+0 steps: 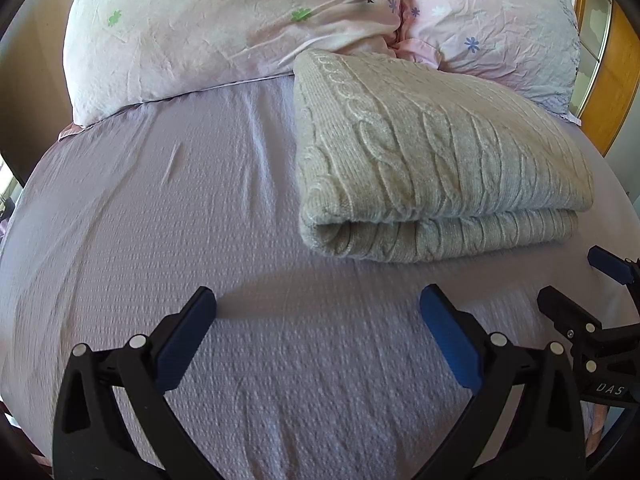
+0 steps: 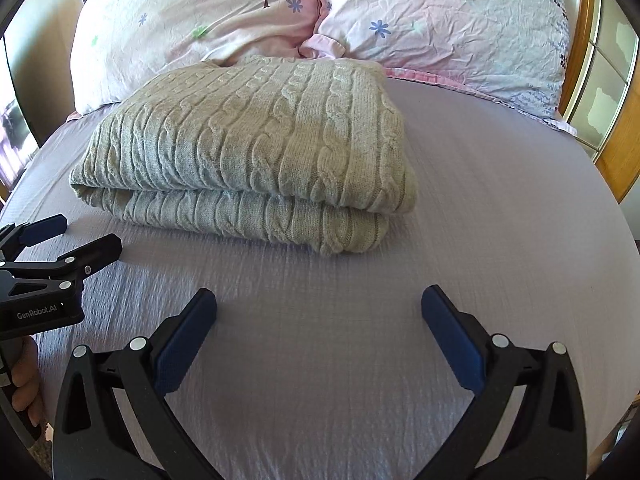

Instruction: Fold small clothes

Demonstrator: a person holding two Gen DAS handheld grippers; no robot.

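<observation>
A grey cable-knit sweater point(image 1: 420, 160) lies folded in a neat stack on the lilac bed sheet point(image 1: 180, 220), its far edge against the pillows. It also shows in the right wrist view point(image 2: 256, 148). My left gripper point(image 1: 318, 304) is open and empty, above the sheet just in front of the sweater. My right gripper point(image 2: 319, 304) is open and empty too, a short way in front of the sweater. The right gripper point(image 1: 576, 280) shows at the right edge of the left wrist view, and the left gripper point(image 2: 90, 232) shows at the left edge of the right wrist view.
Two pink flowered pillows point(image 1: 224, 24) point(image 2: 448, 20) lie across the head of the bed behind the sweater. A wooden headboard point(image 2: 624, 152) and a window stand at the right. A hand point(image 2: 24, 376) holds the left gripper's handle.
</observation>
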